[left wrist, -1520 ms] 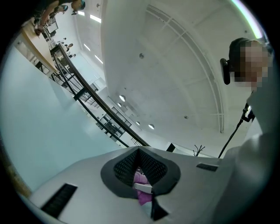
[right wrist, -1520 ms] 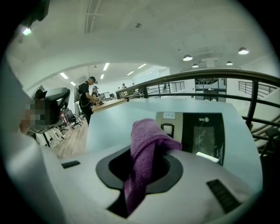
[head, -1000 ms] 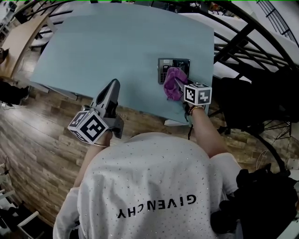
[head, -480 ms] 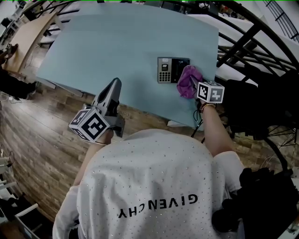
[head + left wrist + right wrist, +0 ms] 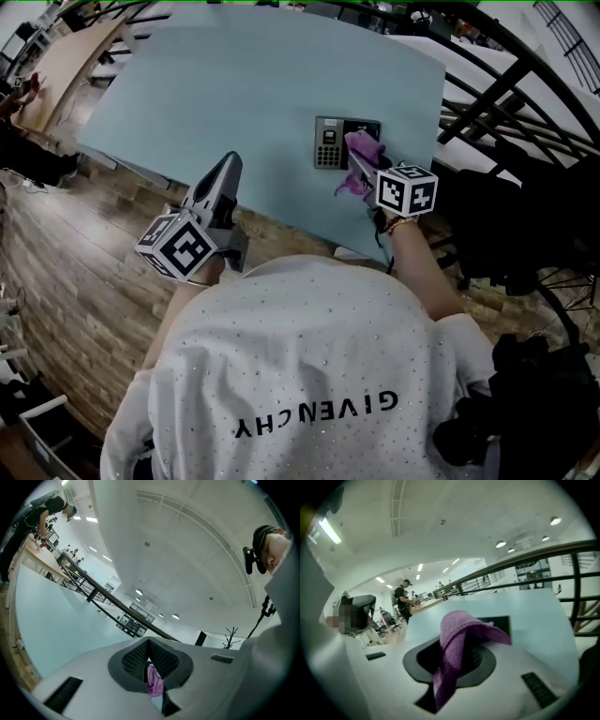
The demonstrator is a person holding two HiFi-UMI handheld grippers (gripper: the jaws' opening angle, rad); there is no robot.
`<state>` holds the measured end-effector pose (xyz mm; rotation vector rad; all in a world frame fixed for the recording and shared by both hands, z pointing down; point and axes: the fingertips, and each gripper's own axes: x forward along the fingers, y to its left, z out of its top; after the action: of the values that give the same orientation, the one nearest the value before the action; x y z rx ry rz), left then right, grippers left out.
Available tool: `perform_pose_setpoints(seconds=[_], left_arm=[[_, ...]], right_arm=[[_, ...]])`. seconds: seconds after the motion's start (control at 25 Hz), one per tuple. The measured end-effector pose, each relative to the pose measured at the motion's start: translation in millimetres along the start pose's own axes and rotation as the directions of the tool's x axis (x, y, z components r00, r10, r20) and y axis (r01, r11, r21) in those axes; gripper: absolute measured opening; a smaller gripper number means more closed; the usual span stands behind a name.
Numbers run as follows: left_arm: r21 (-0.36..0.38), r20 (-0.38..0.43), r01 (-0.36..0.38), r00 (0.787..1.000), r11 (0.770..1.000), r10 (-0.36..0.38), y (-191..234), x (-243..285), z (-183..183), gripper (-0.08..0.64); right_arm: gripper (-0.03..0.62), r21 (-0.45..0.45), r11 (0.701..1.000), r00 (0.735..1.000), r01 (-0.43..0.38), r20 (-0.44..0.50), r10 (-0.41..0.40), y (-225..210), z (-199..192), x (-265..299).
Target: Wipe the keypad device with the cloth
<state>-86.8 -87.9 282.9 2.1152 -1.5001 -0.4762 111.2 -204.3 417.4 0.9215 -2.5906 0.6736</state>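
Two grippers: the right gripper (image 5: 355,165) is clamping a purple cloth (image 5: 363,150) over the right half of the keypad device (image 5: 328,142) on the blue table (image 5: 234,84), and should probably be sweeping lightly leftward across the keys, while the left gripper (image 5: 228,169), jaws together, is hovering beside the table's near edge.

The cloth (image 5: 362,153) hides the right half of the keypad device (image 5: 327,143) — keys too small to read.

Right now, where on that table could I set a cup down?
The table is bare left of and beyond the keypad device, out to its edges. Crowded: the near right corner, where the right gripper holds the cloth over it.
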Motion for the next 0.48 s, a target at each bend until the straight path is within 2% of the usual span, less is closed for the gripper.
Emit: perform_pose_setpoints(seconds=[0.08, 0.16, 0.32, 0.48], left_arm=[[0.001, 0.005, -0.006, 1.0, 1.0, 0.006, -3, 3, 0, 0.0], [0.006, 0.008, -0.013, 1.0, 1.0, 0.013, -5, 4, -2, 0.0], [0.004, 0.011, -0.035, 0.999, 0.999, 0.035, -2, 1, -5, 0.0], [-0.005, 0.01, -0.053, 0.999, 0.999, 0.053, 2, -1, -8, 0.0]], right_arm=[[0.06, 0.007, 0.994, 0.993, -0.109, -0.036, 0.109, 26, -6, 18], [0.059, 0.008, 0.986, 0.983, -0.165, -0.083, 0.165, 41, -18, 31], [0.06, -0.021, 0.98, 0.968, -0.197, -0.162, 0.191, 53, -38, 49], [0.06, -0.013, 0.98, 0.959, -0.2, -0.205, 0.193, 49, -50, 60]])
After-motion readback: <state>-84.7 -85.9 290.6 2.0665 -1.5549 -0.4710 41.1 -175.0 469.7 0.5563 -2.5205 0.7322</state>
